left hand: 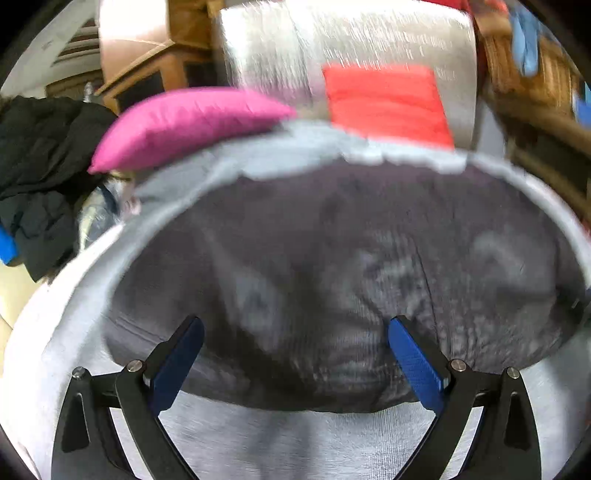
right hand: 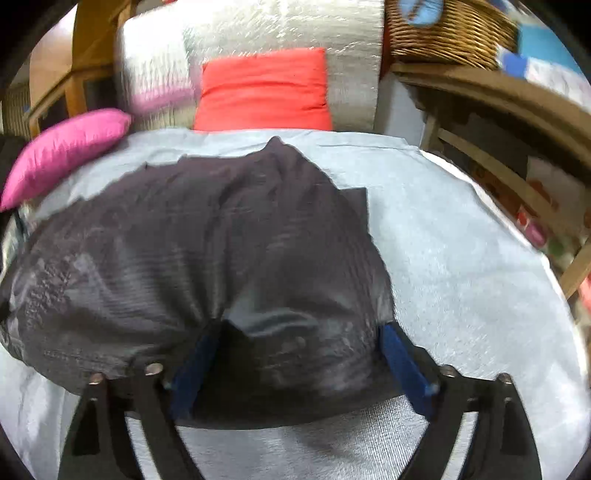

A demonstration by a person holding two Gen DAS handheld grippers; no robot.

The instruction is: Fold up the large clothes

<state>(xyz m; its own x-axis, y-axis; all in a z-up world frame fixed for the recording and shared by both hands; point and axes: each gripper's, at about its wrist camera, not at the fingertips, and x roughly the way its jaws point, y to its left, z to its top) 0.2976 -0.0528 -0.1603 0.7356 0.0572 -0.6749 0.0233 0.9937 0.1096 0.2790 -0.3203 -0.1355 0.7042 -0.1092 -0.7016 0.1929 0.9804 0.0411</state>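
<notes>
Blue pads [left hand: 415, 363] of my left gripper [left hand: 295, 354] sat closest to the lens, spread wide with nothing pinched between them — only the dark garment [left hand: 332, 266] lay beyond and beneath the gap. My right gripper [right hand: 295, 365] was spread just as wide; a hem of the same dark garment [right hand: 207, 258] bulged up between its fingers, and I could not see either pad pressing on it, so I read it as released rather than held.

That garment lay folded into a compact dark block on a pale grey sheet [right hand: 461, 258] over a soft surface, its near edge just ahead of both grippers.

What worried me: the cloth looked slippery and puffed, so the fold could have sprung open once left alone. In the right view a loose flap stood up between the fingers — pulling that gripper back carelessly might have snagged it and dragged the top layer off. Both pictures were smeared with motion, which made a clean regrasp harder to judge.

Counted: two grippers, one dark garment, one grey sheet, one pink cushion [left hand: 184, 122], one red cushion [right hand: 264, 92], one silvery padded backrest [right hand: 280, 33], one wicker basket [right hand: 447, 33], and one heap of black clothing [left hand: 40, 162] off to the left.
</notes>
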